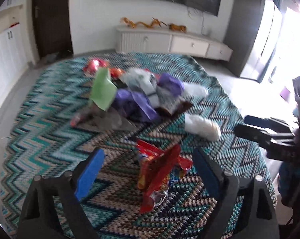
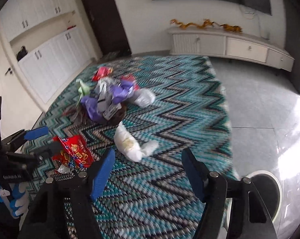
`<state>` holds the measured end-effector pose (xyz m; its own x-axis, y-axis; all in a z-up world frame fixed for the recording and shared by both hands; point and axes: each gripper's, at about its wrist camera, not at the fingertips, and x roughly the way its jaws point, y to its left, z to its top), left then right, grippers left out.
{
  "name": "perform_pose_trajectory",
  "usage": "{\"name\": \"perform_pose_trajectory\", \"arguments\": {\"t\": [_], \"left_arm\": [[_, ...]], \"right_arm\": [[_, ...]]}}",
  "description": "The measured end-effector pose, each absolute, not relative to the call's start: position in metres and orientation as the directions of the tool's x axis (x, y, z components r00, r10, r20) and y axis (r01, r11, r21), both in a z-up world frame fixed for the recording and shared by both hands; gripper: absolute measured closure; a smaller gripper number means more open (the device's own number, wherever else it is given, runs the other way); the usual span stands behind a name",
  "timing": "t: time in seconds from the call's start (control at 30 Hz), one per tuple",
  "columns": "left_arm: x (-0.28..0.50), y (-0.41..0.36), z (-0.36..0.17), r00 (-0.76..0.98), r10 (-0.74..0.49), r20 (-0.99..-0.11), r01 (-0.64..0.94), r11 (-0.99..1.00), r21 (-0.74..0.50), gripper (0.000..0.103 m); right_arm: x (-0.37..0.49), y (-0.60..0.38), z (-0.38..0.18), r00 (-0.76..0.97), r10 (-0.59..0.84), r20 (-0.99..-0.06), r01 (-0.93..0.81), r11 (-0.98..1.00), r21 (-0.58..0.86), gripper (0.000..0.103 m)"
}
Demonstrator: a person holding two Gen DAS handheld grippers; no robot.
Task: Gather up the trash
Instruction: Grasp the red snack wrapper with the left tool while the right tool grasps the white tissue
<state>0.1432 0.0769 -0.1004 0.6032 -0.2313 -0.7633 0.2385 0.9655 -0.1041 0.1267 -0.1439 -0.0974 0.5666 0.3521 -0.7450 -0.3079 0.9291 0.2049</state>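
A red snack wrapper lies crumpled on the zigzag rug. My left gripper is open, with one blue pad on each side of the wrapper and neither touching it. A white crumpled bag lies just beyond my right gripper, which is open over bare rug with nothing between its fingers. Farther back sits a pile of trash of purple, white and red wrappers with a green sheet.
A dark round container with a pale rim stands on the tiled floor by the rug's right edge. A low white TV cabinet lines the far wall, beside a dark door. White cupboards run along the left.
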Motion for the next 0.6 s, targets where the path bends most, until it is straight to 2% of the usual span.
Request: {"name": "perform_pose_trajectory", "arguments": {"t": [0.13, 0.27, 0.43, 0.6], "left_arm": [[0.155, 0.077, -0.120, 0.556, -0.259, -0.790, 0.243, 0.959, -0.144, 0.029], [0.157, 0.080, -0.130, 0.526, -0.292, -0.799, 0.252, 0.951, -0.181, 0.046], [0.148, 0.073, -0.125, 0.515, -0.319, -0.795, 0.272, 0.941, -0.201, 0.068], [0.135, 0.066, -0.112, 0.532, -0.315, -0.786, 0.277, 0.942, -0.190, 0.079]], "right_arm": [[0.144, -0.126, -0.112, 0.517, 0.370, -0.772, -0.350, 0.914, 0.204, 0.047], [0.159, -0.112, -0.126, 0.478, 0.380, -0.792, -0.382, 0.902, 0.202, 0.056], [0.162, -0.109, -0.135, 0.453, 0.393, -0.800, -0.402, 0.891, 0.210, 0.080], [0.147, -0.120, -0.120, 0.486, 0.422, -0.766, -0.404, 0.885, 0.232, 0.084]]}}
